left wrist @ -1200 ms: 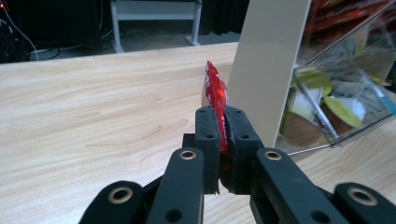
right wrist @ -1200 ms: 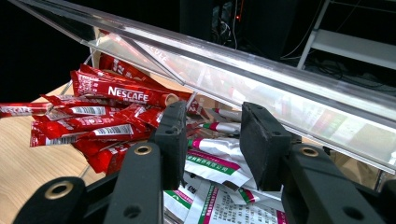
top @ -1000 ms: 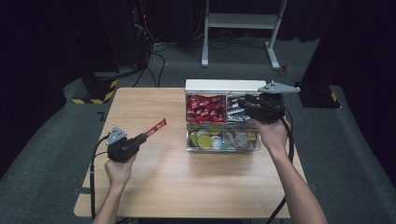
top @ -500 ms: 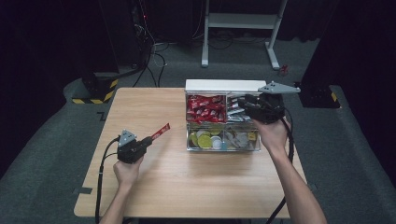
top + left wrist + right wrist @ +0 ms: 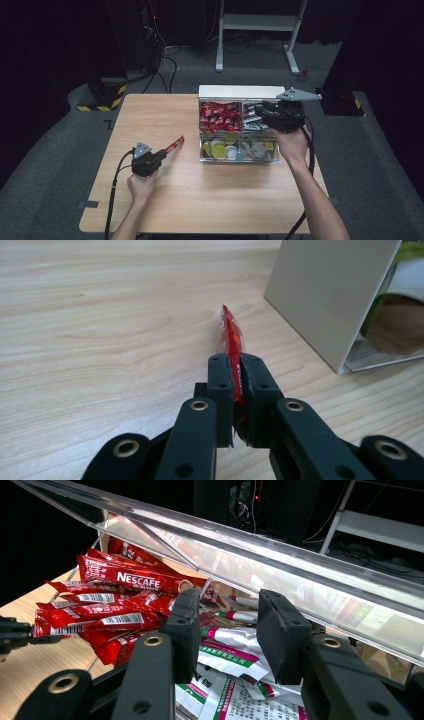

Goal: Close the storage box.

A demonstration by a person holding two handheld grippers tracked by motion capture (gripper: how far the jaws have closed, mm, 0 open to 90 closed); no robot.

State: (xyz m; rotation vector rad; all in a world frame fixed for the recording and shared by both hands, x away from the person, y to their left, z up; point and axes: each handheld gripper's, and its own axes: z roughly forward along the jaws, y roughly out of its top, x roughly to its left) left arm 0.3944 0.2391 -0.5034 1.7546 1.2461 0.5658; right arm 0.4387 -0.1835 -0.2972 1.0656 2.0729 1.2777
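Observation:
A red coffee sachet (image 5: 231,335) sticks out forward from my left gripper (image 5: 236,375), which is shut on its near end. In the high view that left gripper (image 5: 162,152) is low over the wooden table (image 5: 210,205), left of the clear compartment box (image 5: 239,159), and the sachet (image 5: 175,145) points up and right toward the box. My right gripper (image 5: 261,111) hovers over the box's back right compartment. Its jaws (image 5: 232,625) stand apart with nothing between the pads, above white and green sachets (image 5: 235,655). Red Nescafe sachets (image 5: 105,610) fill the compartment beside them.
The box's clear lid (image 5: 280,560) stands open at the back. Round yellow and white pods (image 5: 220,149) and silvery packets (image 5: 257,147) lie in the front compartments. The box's side wall (image 5: 325,295) is close on the right of the left gripper. Cables trail from both grippers.
My left hand has come down toward the table and a little to the right, still gripping the red sachet. The right hand has stayed over the box.

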